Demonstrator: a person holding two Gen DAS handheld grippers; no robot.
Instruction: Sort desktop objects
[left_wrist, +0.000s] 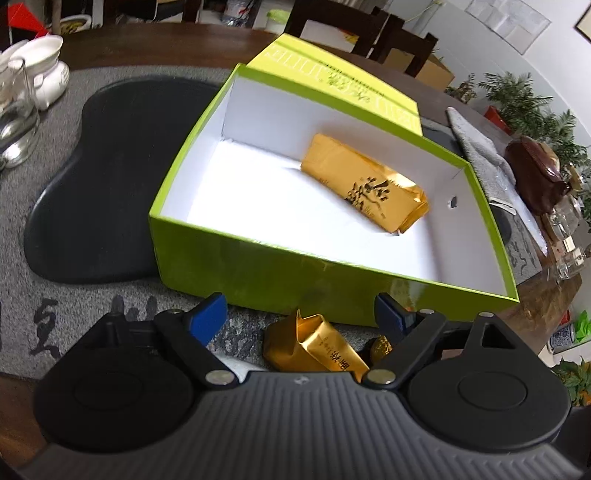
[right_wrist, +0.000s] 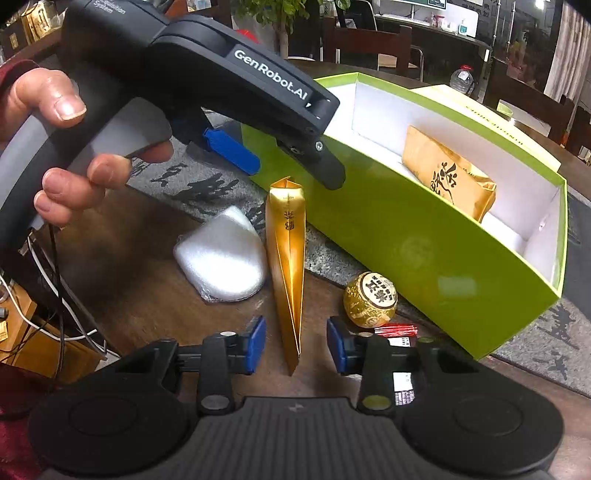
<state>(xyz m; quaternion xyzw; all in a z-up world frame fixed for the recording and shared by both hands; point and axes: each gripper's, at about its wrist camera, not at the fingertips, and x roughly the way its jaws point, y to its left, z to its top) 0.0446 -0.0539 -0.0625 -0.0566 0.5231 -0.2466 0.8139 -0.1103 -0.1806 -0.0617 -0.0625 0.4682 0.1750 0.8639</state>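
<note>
- Right now the left gripper is spread wide w/ nothing between its blue pads; it hovers just short of the green box's near wall. From the right wrist cam the same tool shows up top, a hand wrapped round its grey handle.
- Right gripper is also released, jaws apart, empty; the tip of the long gold packet sits between the pads but touches neither.
- Long gold packet lies on the wood table just outside the box, pointing from the right gripper toward the box wall; in the left cam it shows directly under the left gripper.
- Beside it on one side: a white foam pad, nearly touching. On the other side: a round gold-foil ball w/ a printed label, close to the box's outer wall.
- Small red packet next to the ball, partly hidden by the right finger.
- Green box is open, white inside, lid propped behind it. One flat gold pouch w/ black characters lies on the box floor, toward the far side.
- Box rests partly on a grey mat w/ calligraphy and a black tray.
- Farther out: white teaware, glass pitcher, grey cloth, brown teapot.
</note>
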